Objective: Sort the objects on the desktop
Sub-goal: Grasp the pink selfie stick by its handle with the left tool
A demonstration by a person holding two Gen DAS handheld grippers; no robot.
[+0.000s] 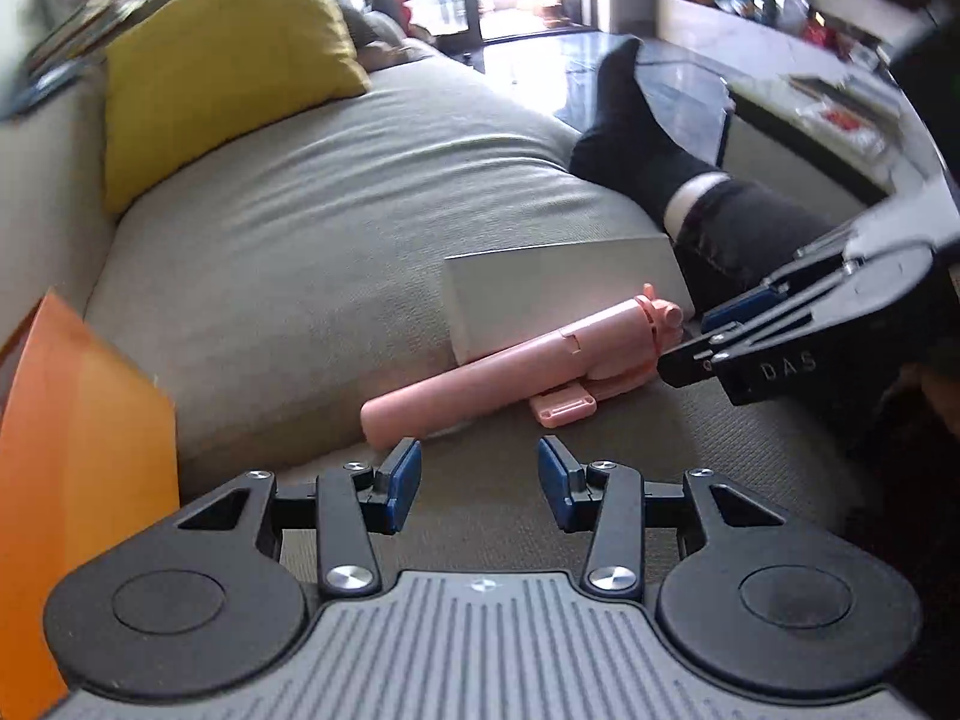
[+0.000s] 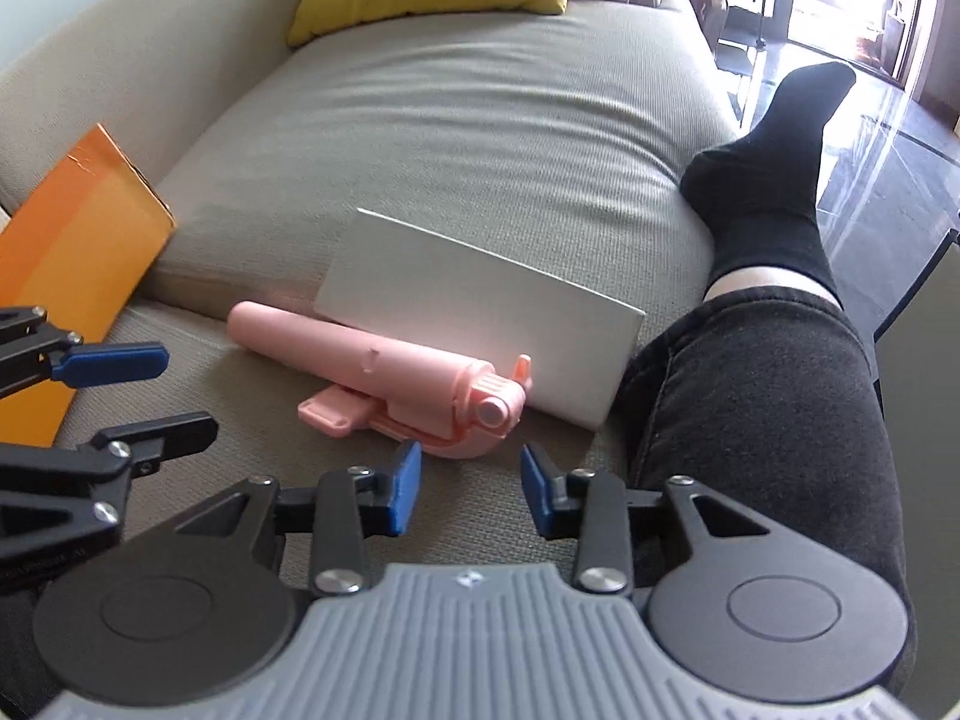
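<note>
one orange envelope [image 2: 78,252] leans off to the left of both jaws, and one pale pink selfie stick [image 2: 384,384], a smooth tube with a folded clamp head, lies on the sofa cushion [image 2: 456,138] against one white box [image 2: 480,312]. the left gripper [image 1: 478,483] is held wide apart and empty, the stick's rounded butt just ahead of its left pad. the right gripper [image 2: 468,489] is equally spread and empty, the stick's head just ahead between its pads.

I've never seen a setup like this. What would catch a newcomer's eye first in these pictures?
Most likely the pink selfie stick, lying on the grey sofa against a white box, with the open right gripper just short of its head end. The open left gripper waits near its handle end. Next come the yellow cushion at the sofa's back and the orange envelope to the left.
</note>
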